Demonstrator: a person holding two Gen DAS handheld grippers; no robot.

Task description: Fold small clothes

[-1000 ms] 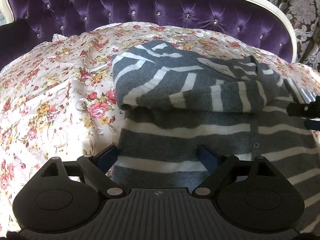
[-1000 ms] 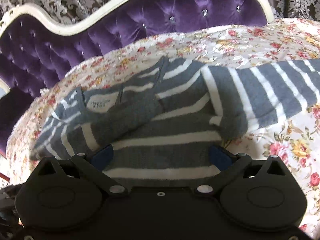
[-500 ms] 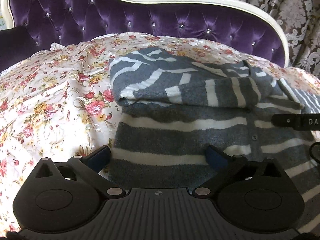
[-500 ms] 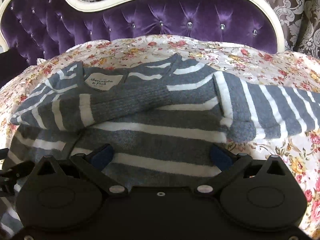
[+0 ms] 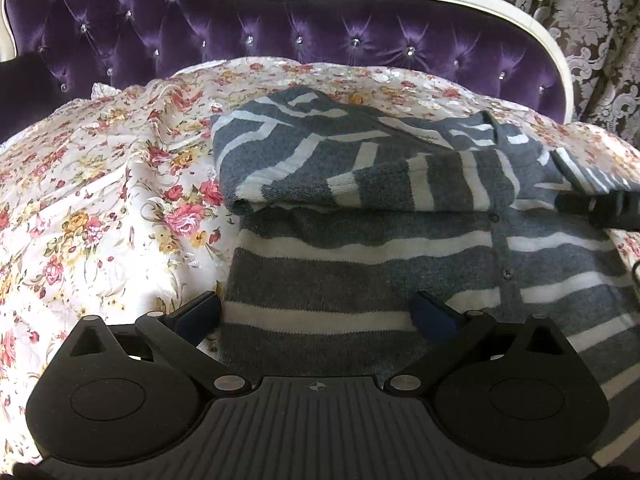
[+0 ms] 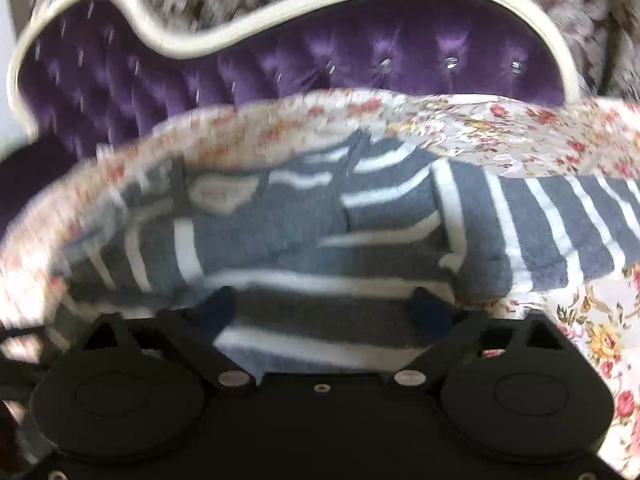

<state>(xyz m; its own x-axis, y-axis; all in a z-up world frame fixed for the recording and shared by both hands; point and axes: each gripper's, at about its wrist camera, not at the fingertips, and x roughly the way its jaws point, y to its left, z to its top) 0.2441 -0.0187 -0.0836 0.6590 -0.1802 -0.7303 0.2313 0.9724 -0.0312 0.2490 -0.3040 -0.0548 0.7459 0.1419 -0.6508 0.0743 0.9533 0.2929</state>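
A grey and white striped cardigan (image 5: 360, 264) lies on the floral bedspread (image 5: 100, 208). One sleeve (image 5: 360, 172) is folded across its chest. My left gripper (image 5: 316, 316) is open and empty over the cardigan's lower left part. In the blurred right wrist view the cardigan (image 6: 304, 232) shows its neck label, and the other sleeve (image 6: 560, 224) lies stretched out to the right. My right gripper (image 6: 324, 308) is open and empty over the cardigan's lower body. Its black body shows at the right edge of the left wrist view (image 5: 600, 208).
A purple tufted headboard (image 5: 280, 36) with a cream frame stands behind the bed. Patterned damask curtains (image 5: 600, 40) hang behind it. Floral bedspread lies to the left of the cardigan and to the right of the stretched sleeve (image 6: 600, 340).
Both grippers have drawn back and risen a little from the cardigan, staying open. The right wrist view has swung and is now blurred by motion. The cardigan has not moved.
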